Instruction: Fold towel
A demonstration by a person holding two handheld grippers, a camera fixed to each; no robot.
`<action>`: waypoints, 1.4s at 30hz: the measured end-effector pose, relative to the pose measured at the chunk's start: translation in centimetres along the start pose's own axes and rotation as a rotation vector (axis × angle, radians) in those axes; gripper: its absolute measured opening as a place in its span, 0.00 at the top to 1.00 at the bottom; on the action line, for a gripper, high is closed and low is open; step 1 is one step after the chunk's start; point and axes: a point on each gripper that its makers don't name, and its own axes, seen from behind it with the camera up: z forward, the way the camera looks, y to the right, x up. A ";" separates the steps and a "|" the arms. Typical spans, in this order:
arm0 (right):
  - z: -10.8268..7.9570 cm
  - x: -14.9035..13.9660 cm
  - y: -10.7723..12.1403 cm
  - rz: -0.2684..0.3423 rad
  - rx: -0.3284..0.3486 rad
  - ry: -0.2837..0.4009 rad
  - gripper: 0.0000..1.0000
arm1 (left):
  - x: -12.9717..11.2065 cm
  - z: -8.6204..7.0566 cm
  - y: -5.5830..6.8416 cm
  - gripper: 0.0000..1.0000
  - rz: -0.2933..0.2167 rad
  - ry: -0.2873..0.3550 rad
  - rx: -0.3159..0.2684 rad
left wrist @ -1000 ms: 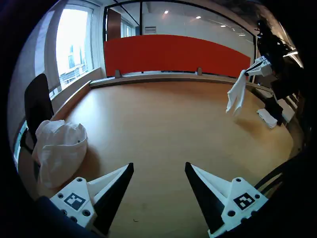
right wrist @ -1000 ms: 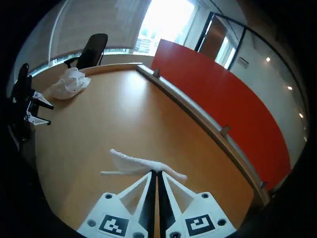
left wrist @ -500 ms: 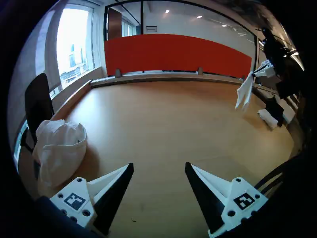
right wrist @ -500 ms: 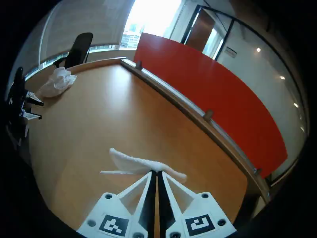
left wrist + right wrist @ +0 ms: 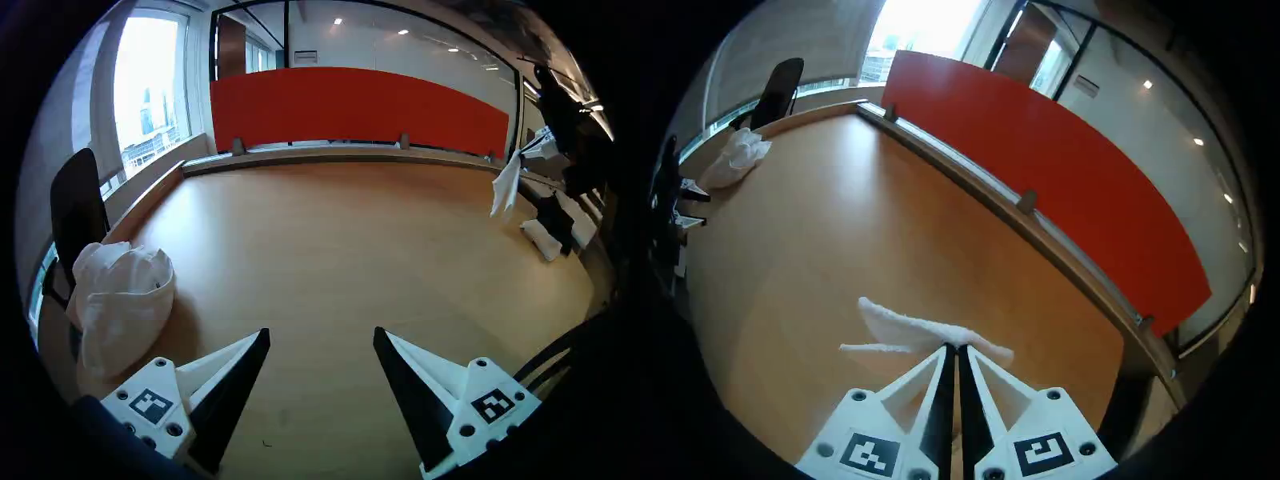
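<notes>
My right gripper (image 5: 957,350) is shut on a white towel (image 5: 908,332), which bunches across its fingertips above the wooden table. In the left gripper view the same towel (image 5: 506,183) hangs limp from that gripper (image 5: 534,149) at the far right, well above the tabletop. My left gripper (image 5: 320,340) stands open low over the near part of the table, with bare wood between its fingers. A pile of white towels (image 5: 120,304) lies just left of it near the table's edge; the pile (image 5: 734,156) also appears far off in the right gripper view.
The wooden table (image 5: 344,240) is wide, with a red divider panel (image 5: 356,108) along its far side. A folded white cloth (image 5: 542,238) lies at the right edge. A black office chair (image 5: 74,212) stands behind the towel pile, by the windows.
The right gripper has carried the hanging towel farther right and away from the table's middle. Its view has swung, so the towel pile looks smaller. My left gripper has not moved.
</notes>
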 end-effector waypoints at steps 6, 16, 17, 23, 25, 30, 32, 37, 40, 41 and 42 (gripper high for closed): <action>-0.3 -2.1 2.3 0.021 -0.029 -0.032 0.97 | 0.2 0.1 0.2 0.04 0.011 -0.004 -0.002; -0.8 -5.0 5.9 0.047 -0.074 -0.075 0.97 | 0.6 0.2 0.6 0.04 0.024 -0.010 -0.005; -0.8 -5.2 6.3 0.050 -0.078 -0.078 0.97 | 0.6 0.2 0.6 0.04 0.025 -0.011 -0.004; -1.1 -6.6 7.9 0.069 -0.098 -0.094 0.97 | 0.8 0.4 0.9 0.04 0.030 -0.014 -0.007; -1.2 -7.1 8.3 0.075 -0.103 -0.099 0.97 | 0.9 0.4 1.1 0.04 0.033 -0.014 -0.009; -1.5 -8.2 9.0 0.090 -0.113 -0.111 0.97 | 1.1 0.5 1.6 0.04 0.041 -0.016 -0.016; -1.7 -8.6 9.1 0.094 -0.115 -0.116 0.97 | 1.2 0.6 1.8 0.04 0.043 -0.016 -0.018; -2.2 -9.6 9.3 0.104 -0.120 -0.129 0.97 | 1.3 0.8 2.1 0.04 0.046 -0.017 -0.023; -2.5 -10.2 9.3 0.110 -0.123 -0.134 0.97 | 1.4 0.9 2.3 0.04 0.048 -0.016 -0.027; -2.6 -10.4 9.3 0.113 -0.124 -0.135 0.97 | 1.4 0.9 2.3 0.04 0.049 -0.017 -0.028; -2.7 -10.5 9.3 0.115 -0.125 -0.137 0.97 | 1.5 1.0 2.4 0.04 0.049 -0.017 -0.029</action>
